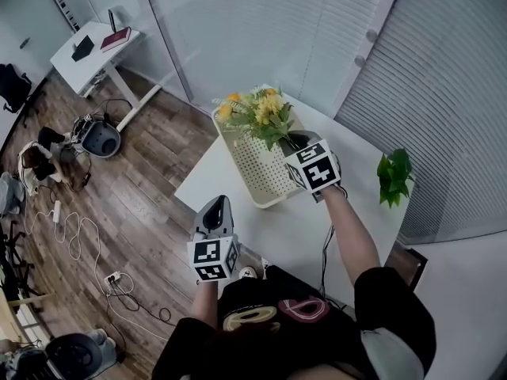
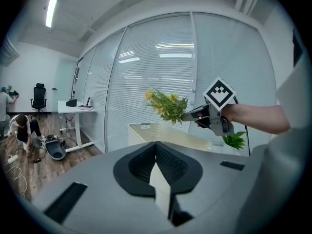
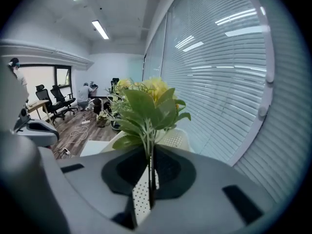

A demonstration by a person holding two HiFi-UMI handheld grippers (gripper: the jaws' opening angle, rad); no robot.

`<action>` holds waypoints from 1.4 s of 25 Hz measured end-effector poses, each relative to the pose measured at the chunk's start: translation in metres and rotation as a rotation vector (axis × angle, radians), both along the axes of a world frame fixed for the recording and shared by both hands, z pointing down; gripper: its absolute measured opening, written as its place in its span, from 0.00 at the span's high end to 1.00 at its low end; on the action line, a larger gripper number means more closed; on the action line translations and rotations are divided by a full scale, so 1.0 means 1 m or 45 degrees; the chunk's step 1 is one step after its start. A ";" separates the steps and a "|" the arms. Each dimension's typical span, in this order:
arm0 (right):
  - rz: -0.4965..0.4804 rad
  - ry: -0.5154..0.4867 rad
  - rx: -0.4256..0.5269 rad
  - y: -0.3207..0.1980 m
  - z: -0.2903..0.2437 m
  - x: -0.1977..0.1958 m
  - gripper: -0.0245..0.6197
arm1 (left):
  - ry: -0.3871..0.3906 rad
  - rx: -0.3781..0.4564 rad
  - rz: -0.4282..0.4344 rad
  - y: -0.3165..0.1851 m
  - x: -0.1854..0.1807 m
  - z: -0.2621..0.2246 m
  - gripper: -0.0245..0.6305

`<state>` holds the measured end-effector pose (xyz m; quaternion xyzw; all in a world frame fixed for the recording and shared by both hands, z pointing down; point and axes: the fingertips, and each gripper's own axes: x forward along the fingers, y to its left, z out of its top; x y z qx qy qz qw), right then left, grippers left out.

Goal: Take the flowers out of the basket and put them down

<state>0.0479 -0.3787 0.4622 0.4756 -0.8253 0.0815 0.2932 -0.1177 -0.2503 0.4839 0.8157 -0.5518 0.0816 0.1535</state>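
**A:** What have the right tongs (image 3: 148, 182) got?

**B:** They are pinched narrow on the green stems of the flowers (image 3: 146, 106). The stems run straight up between the two pads, with leaves and yellow blooms fanning out beyond the tips.

**A:** And the left tongs (image 2: 157, 167)?

**B:** Their pads are pressed together with nothing between them. From the head view, the left tongs (image 1: 215, 210) hang at about 7 o'clock from the basket (image 1: 261, 182), by the near edge of the table (image 1: 273, 232).

**A:** Where are the flowers (image 1: 257, 113) now?

**B:** Up in the air over the basket's 12 o'clock end, held by the right tongs (image 1: 291, 143), which reach in from about 4 o'clock. In the left gripper view the flowers (image 2: 168, 106) sit above the basket (image 2: 161, 131) rim, apart from it.

**A:** What about the basket itself?

**B:** It is cream and full of small holes, and it stands on the white table.

**A:** Anything else nearby?

**B:** A small green plant (image 1: 394, 176) stands on the table at 3 o'clock from the basket, well apart from it. A white desk (image 1: 91, 50) stands on the wooden floor (image 1: 150, 157) far off at 10 o'clock.
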 end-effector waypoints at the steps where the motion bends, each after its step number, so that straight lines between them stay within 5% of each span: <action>1: 0.007 -0.001 0.012 0.004 -0.003 0.004 0.90 | 0.000 0.005 0.008 0.002 0.003 0.000 0.94; 35: 0.406 0.040 0.094 0.140 -0.028 0.113 0.90 | 0.068 0.091 0.309 0.051 0.075 -0.014 0.94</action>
